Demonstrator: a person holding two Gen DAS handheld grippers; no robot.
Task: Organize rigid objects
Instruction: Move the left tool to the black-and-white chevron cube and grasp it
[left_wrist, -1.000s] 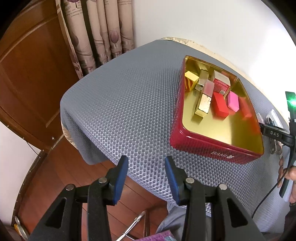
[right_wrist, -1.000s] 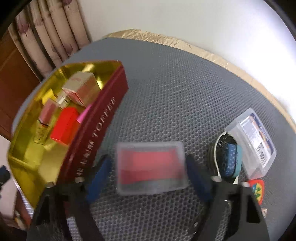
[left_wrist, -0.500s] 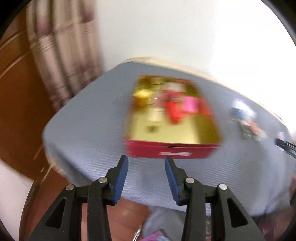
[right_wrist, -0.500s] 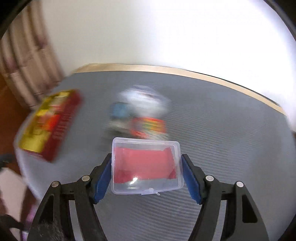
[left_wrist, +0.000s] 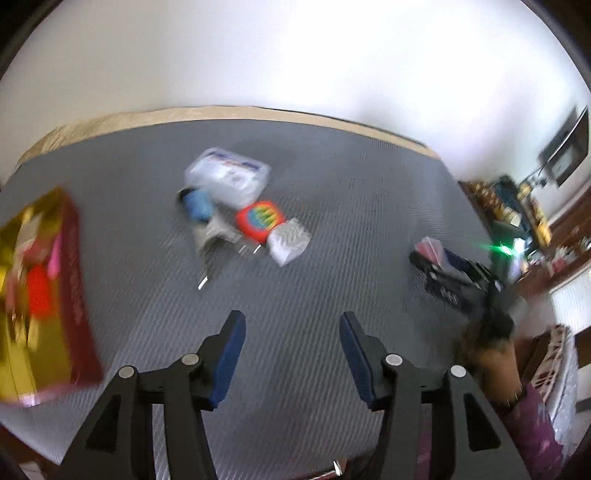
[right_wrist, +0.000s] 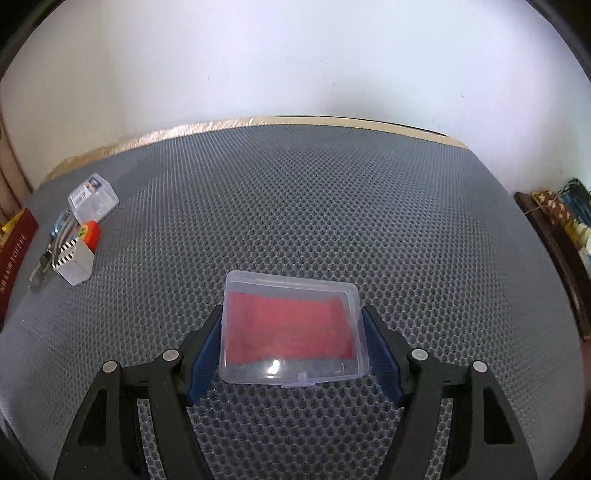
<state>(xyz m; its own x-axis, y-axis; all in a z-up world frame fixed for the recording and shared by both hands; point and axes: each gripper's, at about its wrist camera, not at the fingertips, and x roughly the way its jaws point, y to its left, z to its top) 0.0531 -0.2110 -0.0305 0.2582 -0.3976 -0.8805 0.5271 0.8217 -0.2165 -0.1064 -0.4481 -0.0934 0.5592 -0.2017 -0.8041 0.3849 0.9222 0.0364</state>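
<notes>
My right gripper (right_wrist: 293, 332) is shut on a clear plastic box with a red insert (right_wrist: 291, 328), held above the grey mesh mat (right_wrist: 332, 206). My left gripper (left_wrist: 291, 328) hangs over the mat (left_wrist: 332, 192) with its jaws opening and nothing between them. Ahead of it lies a blurred cluster: a clear box with a label (left_wrist: 227, 175), a blue item (left_wrist: 197, 205), a red multicoloured piece (left_wrist: 260, 218), a small white box (left_wrist: 288, 242). The red tin with a gold inside (left_wrist: 40, 291) holds several small boxes at the left edge. The right gripper (left_wrist: 439, 264) with its box shows at the right.
In the right wrist view the same cluster sits far left: the clear box (right_wrist: 92, 197), the red piece (right_wrist: 90, 232), the white striped box (right_wrist: 74, 264), and the tin's red wall (right_wrist: 13, 251). A white wall runs behind the mat. Shelves with clutter (left_wrist: 517, 206) stand at the right.
Both views have swung right across the table, so the tin moved to the left edge. The left jaws stand wider apart. The right gripper still holds the clear box.
</notes>
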